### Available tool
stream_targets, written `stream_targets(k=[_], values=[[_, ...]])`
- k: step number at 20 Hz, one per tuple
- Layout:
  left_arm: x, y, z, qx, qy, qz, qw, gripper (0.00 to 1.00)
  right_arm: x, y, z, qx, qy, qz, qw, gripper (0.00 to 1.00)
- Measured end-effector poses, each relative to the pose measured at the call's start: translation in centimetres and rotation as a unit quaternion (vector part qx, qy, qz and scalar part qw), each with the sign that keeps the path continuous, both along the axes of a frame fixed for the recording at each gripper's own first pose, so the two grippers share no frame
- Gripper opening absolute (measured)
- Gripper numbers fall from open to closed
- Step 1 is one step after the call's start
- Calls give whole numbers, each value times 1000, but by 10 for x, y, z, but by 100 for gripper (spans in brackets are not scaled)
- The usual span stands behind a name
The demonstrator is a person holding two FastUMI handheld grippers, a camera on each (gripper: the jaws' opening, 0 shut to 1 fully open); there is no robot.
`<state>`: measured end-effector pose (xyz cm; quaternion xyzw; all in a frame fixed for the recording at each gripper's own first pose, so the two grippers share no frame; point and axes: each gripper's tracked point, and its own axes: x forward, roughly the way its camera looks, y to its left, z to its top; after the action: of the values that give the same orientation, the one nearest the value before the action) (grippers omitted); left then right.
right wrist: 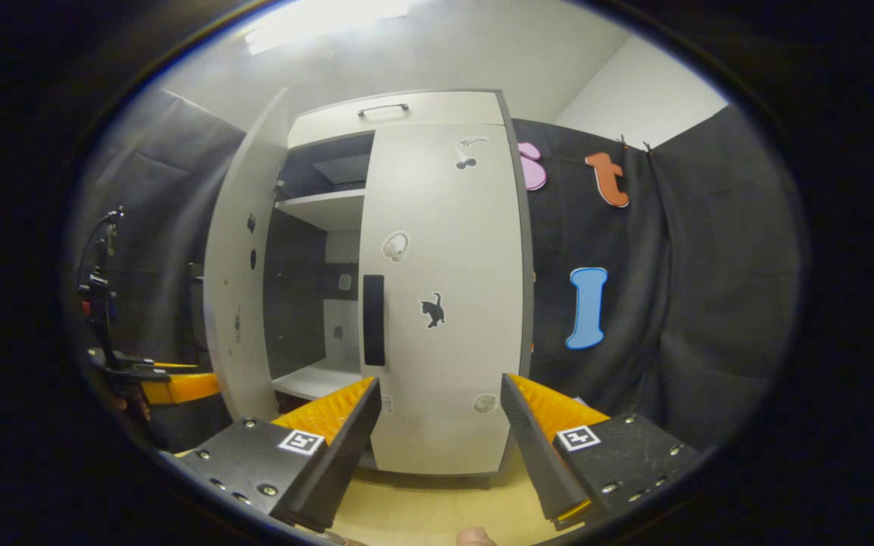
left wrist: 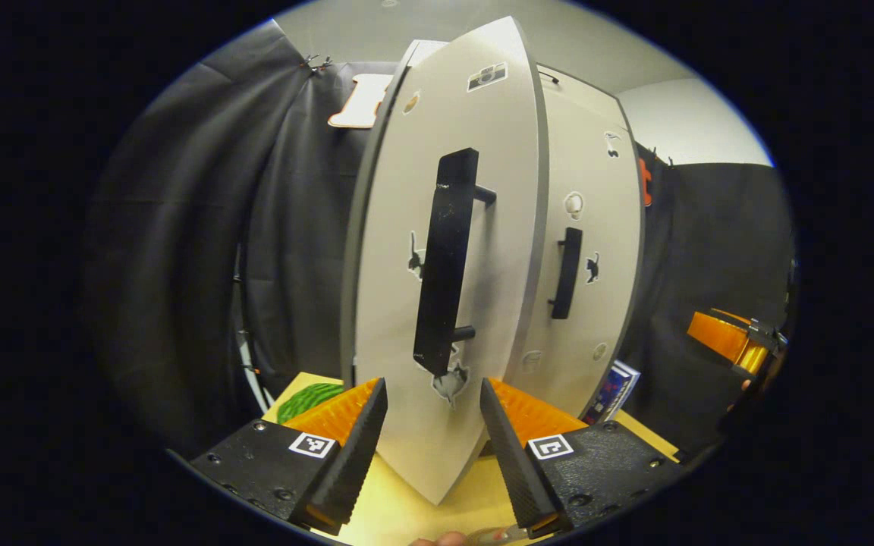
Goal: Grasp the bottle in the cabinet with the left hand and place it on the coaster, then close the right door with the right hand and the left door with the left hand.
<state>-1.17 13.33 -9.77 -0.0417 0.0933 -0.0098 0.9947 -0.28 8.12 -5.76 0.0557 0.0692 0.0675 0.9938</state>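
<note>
Flat matte door (left wrist: pixel 475 303), ridged open claw (left wrist: pixel 433 447)

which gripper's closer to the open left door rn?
Left. The left gripper is right up at the left door, fingers open around its lower edge. The right gripper sits back, facing the closed right door.
</note>
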Motion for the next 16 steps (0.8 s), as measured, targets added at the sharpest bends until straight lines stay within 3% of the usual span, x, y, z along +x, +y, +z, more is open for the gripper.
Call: stream_targets(k=[4, 8, 16], values=[[8, -14, 7, -10, -7, 4, 1000, 78, -8, -14, 7, 2, -6, -14, 1000, 95], [3, -9, 18, 13, -10, 22, 1000, 78, -13, -21, 11, 7, -10, -21, 1000, 95], [-13, -6, 58, 27, -45, 45, 998, 78, -17, -19, 17, 10, -19, -12, 1000, 95]])
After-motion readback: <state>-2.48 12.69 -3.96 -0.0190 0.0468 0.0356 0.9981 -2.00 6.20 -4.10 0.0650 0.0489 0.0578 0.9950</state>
